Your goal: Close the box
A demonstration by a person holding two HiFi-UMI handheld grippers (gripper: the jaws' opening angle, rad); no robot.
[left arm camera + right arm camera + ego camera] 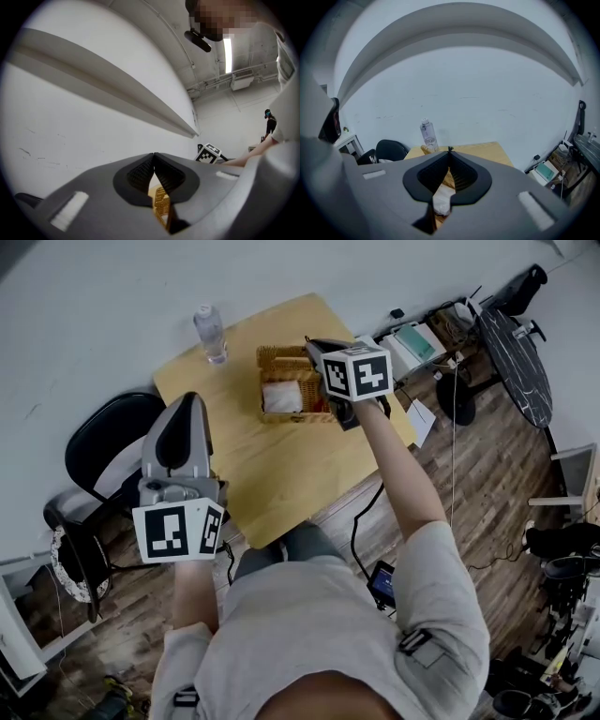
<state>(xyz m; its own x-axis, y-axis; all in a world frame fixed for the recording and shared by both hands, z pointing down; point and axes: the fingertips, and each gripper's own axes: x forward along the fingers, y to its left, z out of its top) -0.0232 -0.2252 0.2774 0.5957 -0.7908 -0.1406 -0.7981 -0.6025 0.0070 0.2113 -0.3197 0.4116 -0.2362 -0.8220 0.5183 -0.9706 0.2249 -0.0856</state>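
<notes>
Your wicker box (286, 388) sits open on the far half of the wooden surface (272, 474). A white cloth (281, 396) shows inside, and what looks like the lid is tipped back along the far edge (I can't make out a hinge from here). To close it well, I'd get one claw behind that raised flap and sweep it toward you in an arc. Let it drop flat rather than pressing on the weave. Check first that the cloth lies below the rim, or it may catch in the seam. Steady the box's near wall with the other claw, since light wickerwork will likely skid.

Your right claw (312, 341) is pressed together with nothing in it. It hangs over the box's far right corner, above it rather than touching as far as I can tell. Its own view looks down past the meeting tips onto the wicker and cloth. Your left claw (189, 401) is likewise squeezed together and empty. It is raised well apart from the box on the near left, by the black chair (98, 442). The water bottle (211, 332) stands left of the box, near enough to mind while you swing.
</notes>
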